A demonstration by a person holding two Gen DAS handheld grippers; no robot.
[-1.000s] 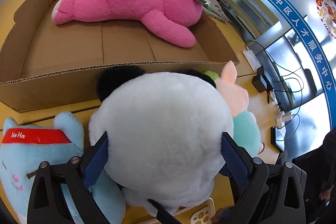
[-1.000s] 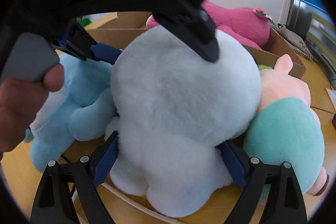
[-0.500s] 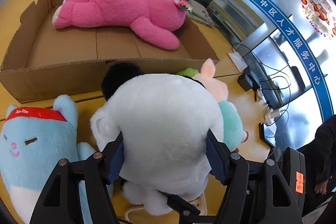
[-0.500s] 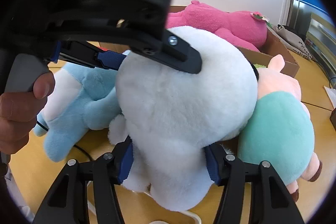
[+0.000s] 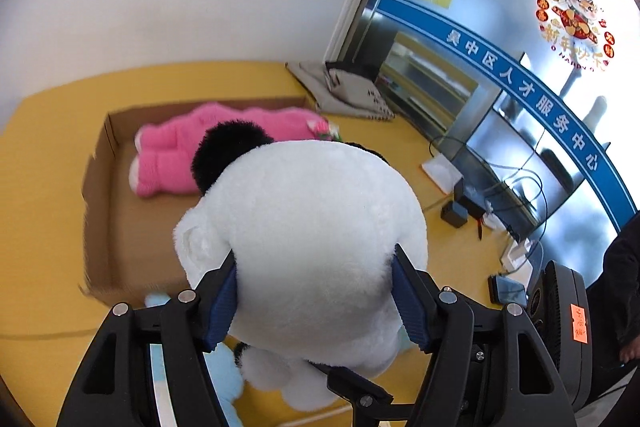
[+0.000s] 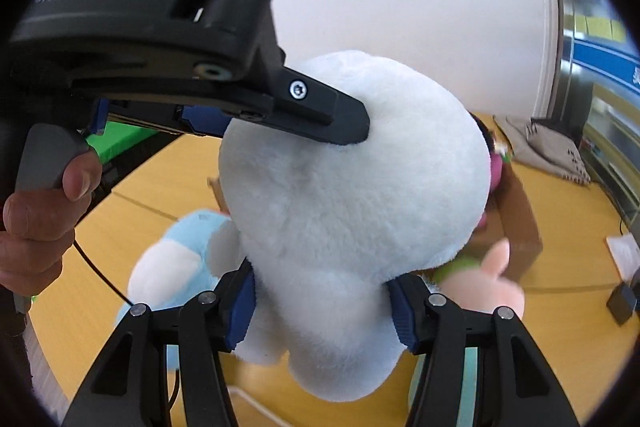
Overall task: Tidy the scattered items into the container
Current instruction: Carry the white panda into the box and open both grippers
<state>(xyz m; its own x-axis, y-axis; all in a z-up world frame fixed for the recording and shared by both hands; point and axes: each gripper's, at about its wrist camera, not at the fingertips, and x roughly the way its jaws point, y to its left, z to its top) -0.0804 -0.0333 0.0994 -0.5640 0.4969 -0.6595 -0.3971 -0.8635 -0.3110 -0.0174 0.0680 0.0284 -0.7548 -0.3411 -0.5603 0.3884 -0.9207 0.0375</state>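
Yellow tabletop ran to a white wall and a glass front with a blue banner at two o'clock. Your left gripper (image 5: 316, 301) and right gripper (image 6: 322, 311) each clenched the white panda plush (image 5: 316, 227), held clear of the table. At eleven o'clock the cardboard box (image 5: 100, 195) held the pink plush (image 5: 168, 155). You seemed mid-carry; the next move called for lowering it over the wall onto bare cardboard. Below, the blue plush (image 6: 176, 255) and pink-eared plush (image 6: 484, 283) waited.
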